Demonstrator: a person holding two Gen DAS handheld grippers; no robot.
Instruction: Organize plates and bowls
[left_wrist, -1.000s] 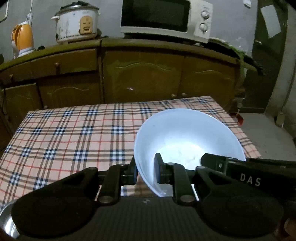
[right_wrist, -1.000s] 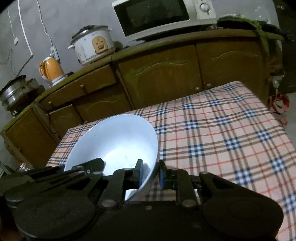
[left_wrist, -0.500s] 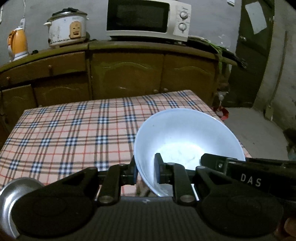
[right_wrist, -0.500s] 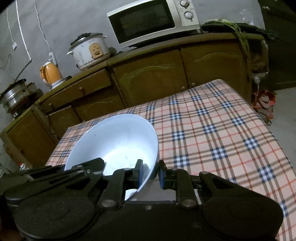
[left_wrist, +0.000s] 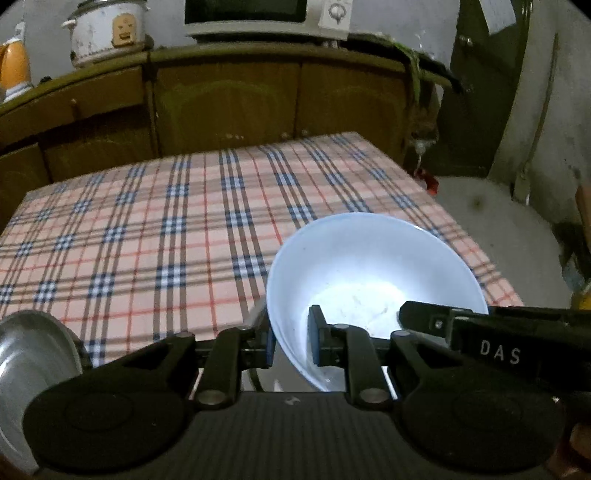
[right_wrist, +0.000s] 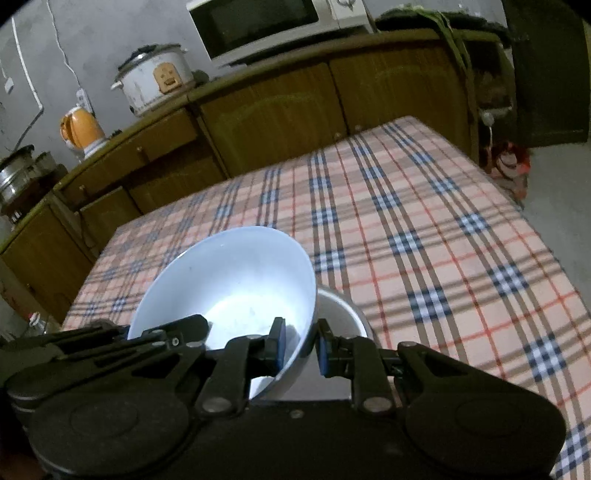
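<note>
A white bowl (left_wrist: 373, 280) is held in the air above the plaid tablecloth (left_wrist: 155, 229). My left gripper (left_wrist: 291, 345) is shut on its left rim. My right gripper (right_wrist: 299, 349) is shut on the right rim of the same bowl (right_wrist: 236, 284). The right gripper's body shows at the bowl's right side in the left wrist view. A second white bowl (right_wrist: 340, 317) sits on the cloth just under and behind the held one. A shiny metal plate or bowl (left_wrist: 29, 365) lies at the near left edge.
Wooden cabinets (left_wrist: 229, 99) stand behind the table with a rice cooker (right_wrist: 155, 79), an orange kettle (right_wrist: 83, 131) and a microwave (right_wrist: 266, 26) on top. The table's right edge (left_wrist: 461, 229) drops to a grey floor. A dark door (left_wrist: 476, 74) is at right.
Both grippers have pulled back and toward the table's near edge with the bowl. A second white bowl and more of the metal dish have come into view.
</note>
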